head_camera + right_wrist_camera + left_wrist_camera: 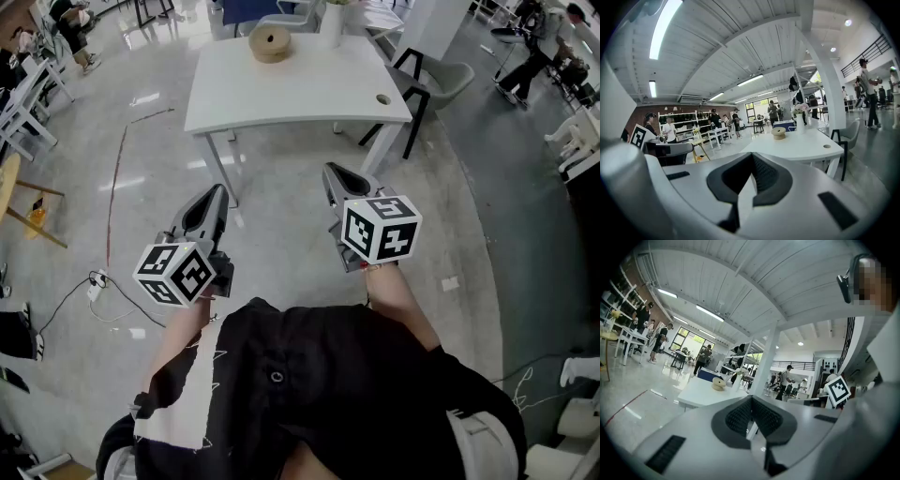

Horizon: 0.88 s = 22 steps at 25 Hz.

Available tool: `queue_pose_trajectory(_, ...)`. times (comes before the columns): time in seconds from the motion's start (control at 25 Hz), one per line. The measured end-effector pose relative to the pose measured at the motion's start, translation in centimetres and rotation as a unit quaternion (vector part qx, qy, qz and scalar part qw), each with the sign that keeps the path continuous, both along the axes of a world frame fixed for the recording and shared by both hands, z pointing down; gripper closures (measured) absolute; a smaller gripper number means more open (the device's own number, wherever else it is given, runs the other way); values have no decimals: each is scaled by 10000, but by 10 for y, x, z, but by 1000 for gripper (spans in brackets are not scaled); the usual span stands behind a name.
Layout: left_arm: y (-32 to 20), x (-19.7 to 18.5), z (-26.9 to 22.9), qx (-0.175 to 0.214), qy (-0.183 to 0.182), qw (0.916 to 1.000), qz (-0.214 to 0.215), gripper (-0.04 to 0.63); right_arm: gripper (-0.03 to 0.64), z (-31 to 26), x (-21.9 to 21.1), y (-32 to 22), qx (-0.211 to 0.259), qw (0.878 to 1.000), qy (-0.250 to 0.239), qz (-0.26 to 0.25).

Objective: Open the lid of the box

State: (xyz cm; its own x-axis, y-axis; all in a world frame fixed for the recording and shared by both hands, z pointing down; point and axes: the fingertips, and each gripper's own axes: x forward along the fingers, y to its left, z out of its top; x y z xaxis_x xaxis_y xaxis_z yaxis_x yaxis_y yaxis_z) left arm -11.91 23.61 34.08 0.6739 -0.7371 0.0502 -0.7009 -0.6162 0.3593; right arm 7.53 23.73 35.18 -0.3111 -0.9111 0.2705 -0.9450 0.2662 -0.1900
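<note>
On table (309,98): one round box (270,43); left hand-held gripper (220,191), right hand-held gripper (330,171) closed.

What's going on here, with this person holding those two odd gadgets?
A person stands a little way back from a white rectangular table, holding a grey two-jaw tool in each hand. The left gripper and the right gripper both point toward the table, jaws together with nothing between them. On the table's far side sits a round tan box, which looks closed, near a white vase. Neither gripper is near the box, so opening it has not begun.
</note>
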Motion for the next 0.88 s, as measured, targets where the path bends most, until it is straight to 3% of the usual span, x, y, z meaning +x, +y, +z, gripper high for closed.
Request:
queue_pose_trajectory(0.68,-2,-9,-1,-89,-162,9998,-2,588,612,5,-7,-10,-123,9998,-147,-59)
queue_pose_trajectory(0.88,-25,-13,14,-276,18,9996,-41,588,612,23,-7,-31,-331,9989,-315,-50)
